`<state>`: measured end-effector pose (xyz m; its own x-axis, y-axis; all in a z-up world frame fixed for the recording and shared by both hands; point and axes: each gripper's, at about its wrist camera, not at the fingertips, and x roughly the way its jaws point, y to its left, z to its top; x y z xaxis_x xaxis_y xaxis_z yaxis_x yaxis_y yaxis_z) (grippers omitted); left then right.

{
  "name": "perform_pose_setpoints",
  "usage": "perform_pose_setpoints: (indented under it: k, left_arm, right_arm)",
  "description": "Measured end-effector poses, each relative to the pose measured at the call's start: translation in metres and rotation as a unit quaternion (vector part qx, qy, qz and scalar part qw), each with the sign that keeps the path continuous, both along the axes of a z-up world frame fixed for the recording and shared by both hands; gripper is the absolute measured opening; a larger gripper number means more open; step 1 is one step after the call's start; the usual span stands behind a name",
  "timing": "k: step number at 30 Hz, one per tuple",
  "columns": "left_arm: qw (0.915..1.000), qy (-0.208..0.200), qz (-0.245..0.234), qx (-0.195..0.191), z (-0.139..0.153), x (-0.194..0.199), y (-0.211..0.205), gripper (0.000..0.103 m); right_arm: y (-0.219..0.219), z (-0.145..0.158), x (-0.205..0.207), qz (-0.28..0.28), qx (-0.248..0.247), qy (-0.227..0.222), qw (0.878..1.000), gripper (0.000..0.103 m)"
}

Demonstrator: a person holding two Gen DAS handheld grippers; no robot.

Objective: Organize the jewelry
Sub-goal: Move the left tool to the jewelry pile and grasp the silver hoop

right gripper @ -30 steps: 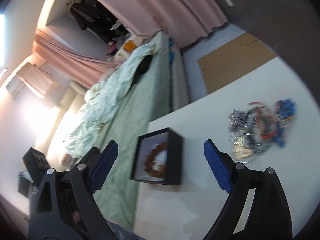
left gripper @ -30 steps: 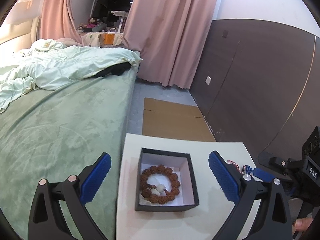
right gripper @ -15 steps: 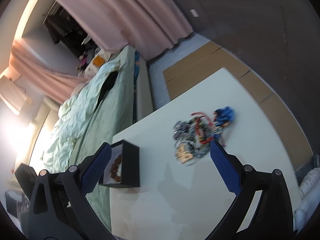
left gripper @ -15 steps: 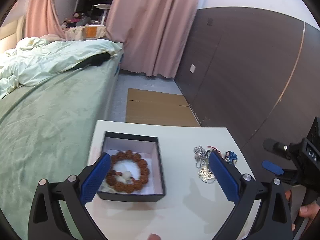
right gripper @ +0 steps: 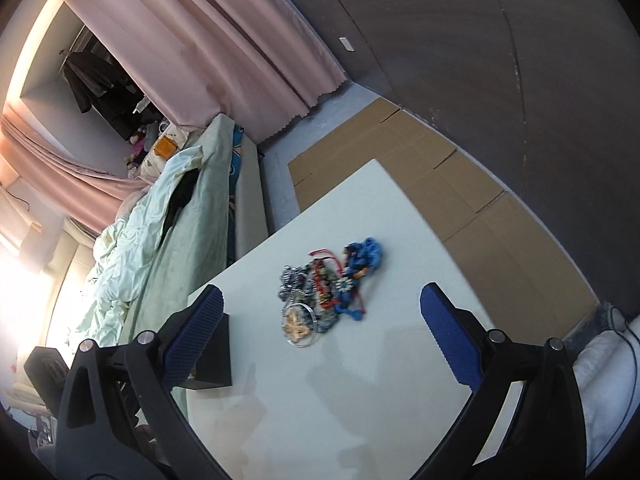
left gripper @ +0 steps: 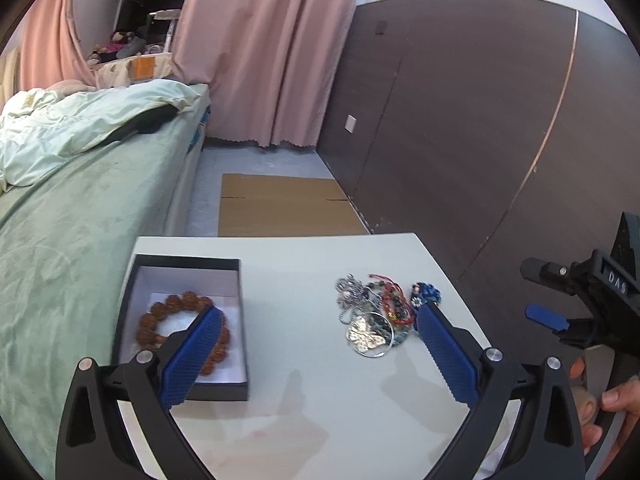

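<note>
1. Left gripper (left gripper: 316, 350): released, blue pads spread wide with nothing between them, hovering above the near part of the bench.
2. Right gripper (right gripper: 320, 334): released, pads at full spread with nothing between them, above the bench; its black body also shows at the right edge of the left wrist view, with a person's hand (left gripper: 608, 412) on the handle.
3. Bench (left gripper: 304, 400): white top, shadows of both tools on its near part.
4. Black box (left gripper: 182, 390): open, white lining, at the left side of the bench next to the bed; partly behind the left pad in the left wrist view.
5. Brown bead bracelet (left gripper: 168, 308): lies inside the black box, one ring of large beads.
6. Jewelry pile (right gripper: 328, 284): loose on the bench, to the right of the box and well apart from it. Contents: round silver pendant (left gripper: 370, 338) with a butterfly at the near edge, silver chain at left, red beaded strands in the middle, blue beaded piece (left gripper: 428, 292) at the far right.
7. Cardboard sheet (left gripper: 280, 210): flat on the floor beyond the bench.
8. Bed (left gripper: 80, 232): green cover, pale rumpled quilt at the far end, left of the bench.
9. Pink curtain (left gripper: 264, 52): hangs at the far wall.
10. Dark panelled wall (left gripper: 460, 120): to the curtain's right.
</note>
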<state>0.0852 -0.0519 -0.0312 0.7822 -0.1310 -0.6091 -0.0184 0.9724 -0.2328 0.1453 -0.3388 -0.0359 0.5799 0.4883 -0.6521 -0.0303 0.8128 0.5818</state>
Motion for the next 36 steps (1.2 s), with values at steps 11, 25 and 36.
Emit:
perform_pose_setpoints:
  k: [11, 25, 36]
  left_arm:
    - [0.9986, 0.032, -0.042, -0.003, -0.024, 0.023, -0.029, 0.075]
    - [0.9896, 0.1, -0.096, 0.039, -0.072, 0.052, -0.068, 0.078]
    - [0.9849, 0.125, -0.107, 0.056, -0.097, 0.078, -0.078, 0.076]
  right_arm:
    - [-0.01, -0.011, 0.013, 0.03, 0.028, 0.037, 0.998, 0.098]
    - [-0.012, -0.02, 0.027, 0.031, 0.03, 0.056, 0.997, 0.098]
    - [-0.003, -0.041, 0.045, 0.029, 0.001, 0.098, 0.995, 0.082]
